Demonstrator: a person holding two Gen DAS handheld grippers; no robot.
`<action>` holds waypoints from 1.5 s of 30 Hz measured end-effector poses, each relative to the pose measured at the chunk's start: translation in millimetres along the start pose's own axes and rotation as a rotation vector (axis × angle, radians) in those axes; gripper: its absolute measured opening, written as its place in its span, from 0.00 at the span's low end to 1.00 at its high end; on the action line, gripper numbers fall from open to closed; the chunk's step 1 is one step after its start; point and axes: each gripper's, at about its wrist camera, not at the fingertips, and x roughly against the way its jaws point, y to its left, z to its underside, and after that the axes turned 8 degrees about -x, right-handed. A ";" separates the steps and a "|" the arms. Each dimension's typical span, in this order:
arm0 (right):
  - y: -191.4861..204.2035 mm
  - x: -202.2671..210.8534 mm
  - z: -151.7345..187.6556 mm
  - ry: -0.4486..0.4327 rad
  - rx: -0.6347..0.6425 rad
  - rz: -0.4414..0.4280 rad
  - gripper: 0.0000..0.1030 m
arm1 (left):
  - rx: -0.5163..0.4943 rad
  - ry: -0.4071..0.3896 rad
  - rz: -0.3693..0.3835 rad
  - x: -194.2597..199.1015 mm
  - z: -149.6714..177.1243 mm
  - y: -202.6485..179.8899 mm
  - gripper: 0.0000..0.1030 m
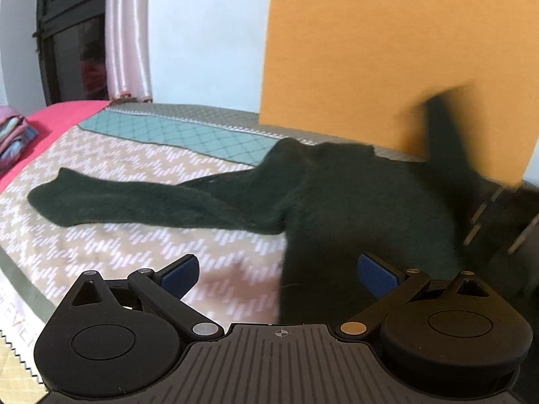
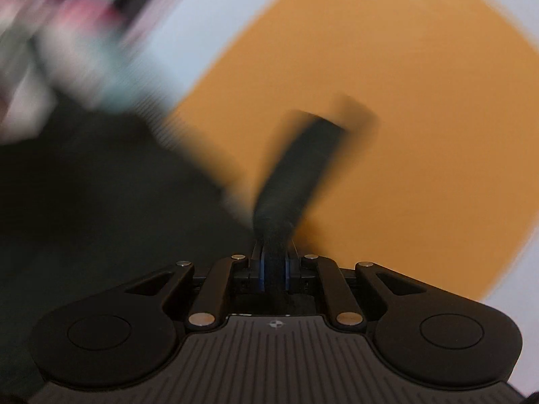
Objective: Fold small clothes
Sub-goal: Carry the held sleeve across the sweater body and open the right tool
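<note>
Left gripper (image 1: pixel 276 274) low, fingers (image 1: pixel 178 274) spread wide, right gripper (image 2: pixel 273 271) fingers pinched together on dark fabric

garments: one dark green sweater (image 1: pixel 337 188), two sleeves seen | grippers: two, left gripper (image 1: pixel 279 272) and right gripper (image 2: pixel 273 271) | orange boards: one orange board (image 1: pixel 387 43) | curtains: one pink curtain (image 1: pixel 128 33) | folded-cloth stacks: one stack (image 1: pixel 13 134)

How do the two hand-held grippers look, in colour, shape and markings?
The left hand-held gripper and the right hand-held gripper look the same: a matte black body, two rounded discs at the sides, black link arms with silver pivot pins, and blue pads on the fingers. The ribbed centre plate carries a small crosshair mark. One pin on the left one looks brass-coloured. No cables or sleeves are visible.
</note>
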 end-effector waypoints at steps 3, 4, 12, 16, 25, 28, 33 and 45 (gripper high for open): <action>36.6 7.0 2.2 -0.001 0.149 0.063 0.18 | 0.004 -0.005 -0.015 2.9 5.1 13.1 1.00; 38.3 11.1 -1.3 -0.016 0.162 0.076 0.33 | 0.007 -0.005 -0.018 1.5 5.8 16.1 1.00; 28.2 -15.0 -21.9 0.011 0.142 0.012 0.09 | 0.038 0.006 -0.004 -2.8 5.7 26.0 1.00; 14.3 -15.1 -53.4 -0.026 -0.093 0.008 0.09 | 0.027 -0.006 -0.024 -0.2 4.4 29.9 1.00; 24.7 13.3 -36.8 0.032 -0.079 -0.121 0.44 | -0.037 -0.035 -0.017 -14.5 -29.1 14.4 1.00; -16.5 33.9 -25.1 0.016 -0.202 -0.111 0.54 | -0.083 -0.040 0.011 -29.2 -44.3 -5.5 1.00; -68.5 35.1 5.5 0.152 -0.376 -0.042 0.71 | -0.142 0.006 0.068 -72.2 -56.4 -46.7 1.00; -162.3 60.6 69.5 0.297 -0.830 0.031 0.75 | -0.150 0.081 0.028 -89.7 -47.5 -29.6 1.00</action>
